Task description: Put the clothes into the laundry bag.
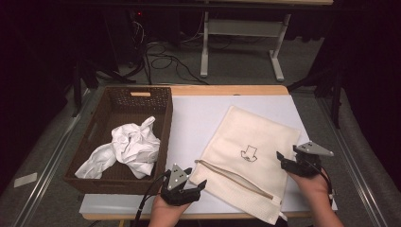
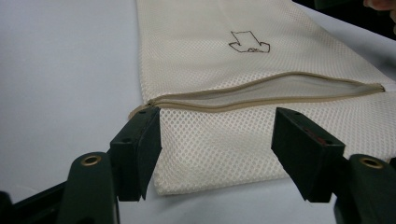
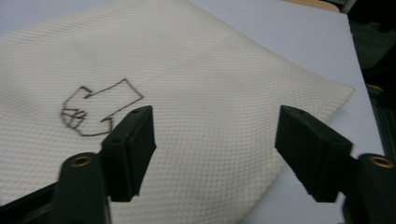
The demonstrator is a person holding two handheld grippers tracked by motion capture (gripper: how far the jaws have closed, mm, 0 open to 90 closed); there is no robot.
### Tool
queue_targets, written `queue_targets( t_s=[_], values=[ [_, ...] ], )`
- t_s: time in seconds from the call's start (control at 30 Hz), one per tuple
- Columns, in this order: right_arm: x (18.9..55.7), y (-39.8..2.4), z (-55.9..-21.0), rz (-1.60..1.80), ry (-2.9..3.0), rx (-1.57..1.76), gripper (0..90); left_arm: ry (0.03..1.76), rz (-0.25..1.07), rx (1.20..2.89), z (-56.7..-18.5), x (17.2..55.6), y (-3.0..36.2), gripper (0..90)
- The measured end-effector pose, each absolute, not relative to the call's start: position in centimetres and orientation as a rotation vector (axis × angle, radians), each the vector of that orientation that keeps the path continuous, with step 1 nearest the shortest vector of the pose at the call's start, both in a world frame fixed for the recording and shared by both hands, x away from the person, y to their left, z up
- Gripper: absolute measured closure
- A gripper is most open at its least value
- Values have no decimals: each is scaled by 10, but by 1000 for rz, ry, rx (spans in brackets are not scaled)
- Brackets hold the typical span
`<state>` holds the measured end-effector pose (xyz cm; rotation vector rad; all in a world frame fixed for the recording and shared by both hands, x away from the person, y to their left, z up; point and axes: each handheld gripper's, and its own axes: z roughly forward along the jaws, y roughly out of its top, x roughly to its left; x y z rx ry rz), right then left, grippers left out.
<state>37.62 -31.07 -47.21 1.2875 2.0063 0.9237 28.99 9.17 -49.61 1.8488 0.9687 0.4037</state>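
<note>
Wicker basket (image 1: pixel 163 124) at left holds crumpled white cloth (image 1: pixel 128 146) — mesh bag (image 1: pixel 246 156) lies unzipped at centre; left gripper (image 1: pixel 198 179) and right gripper (image 1: pixel 280 160) both spread, holding nothing.

The high view is dim and soft, its surroundings sunk in near-black while the tabletop (image 1: pixel 198 118) ahead of each tool catches even overhead light. Both gripper views are brighter, with short soft shadows under the mesh bag (image 2: pixel 224 140), whose weave blurs toward the far edge.
</note>
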Motion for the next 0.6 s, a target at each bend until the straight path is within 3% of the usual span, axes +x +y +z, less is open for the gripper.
queue_targets(
  t_s=[0.1,0.2,0.23,0.3,0.4,0.6],
  values=[
    [360,-305,-472,965,2003,1249,144,980,408,1832,-495,291,92,322],
    [342,-301,-474,971,1994,1219,45,980,408,1825,-494,291,93,246],
    [342,-301,-474,971,1994,1219,45,982,416,1828,-493,292,93,246],
    [327,-299,-484,1004,1969,1200,5,981,432,1841,-492,293,92,129],
    [322,-295,-484,1005,2002,1172,4,995,435,1848,-492,295,91,47],
    [321,-294,-482,1046,2004,1141,4,985,410,1857,-487,293,89,4]
  ],
)
